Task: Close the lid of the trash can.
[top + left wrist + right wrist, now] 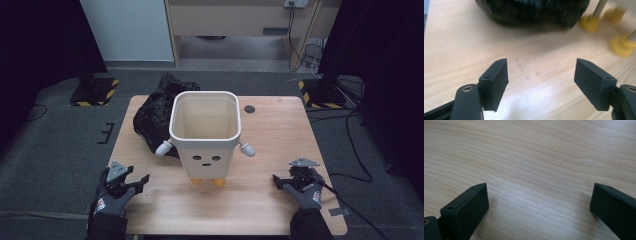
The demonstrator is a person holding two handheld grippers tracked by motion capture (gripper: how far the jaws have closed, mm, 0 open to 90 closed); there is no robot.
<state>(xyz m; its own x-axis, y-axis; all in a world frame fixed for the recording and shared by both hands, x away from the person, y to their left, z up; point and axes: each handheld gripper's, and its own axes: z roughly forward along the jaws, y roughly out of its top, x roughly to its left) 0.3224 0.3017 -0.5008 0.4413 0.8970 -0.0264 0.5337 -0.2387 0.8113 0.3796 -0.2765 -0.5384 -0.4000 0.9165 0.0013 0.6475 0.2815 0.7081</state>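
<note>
Standing mid-worktop (280, 125), the bin (205, 135) touches a black bag (152, 117) behind its left side. Left tongs (134, 181) and right tongs (281, 181) gape wide, empty, near the front edge. Risk: tall bin on small feet may tip if nudged high.

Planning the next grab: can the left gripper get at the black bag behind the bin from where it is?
Probably yes. The left gripper is open, with bare table between it and the black bag, which sticks out left of the white bin. The bin covers the bag's right part.
</note>
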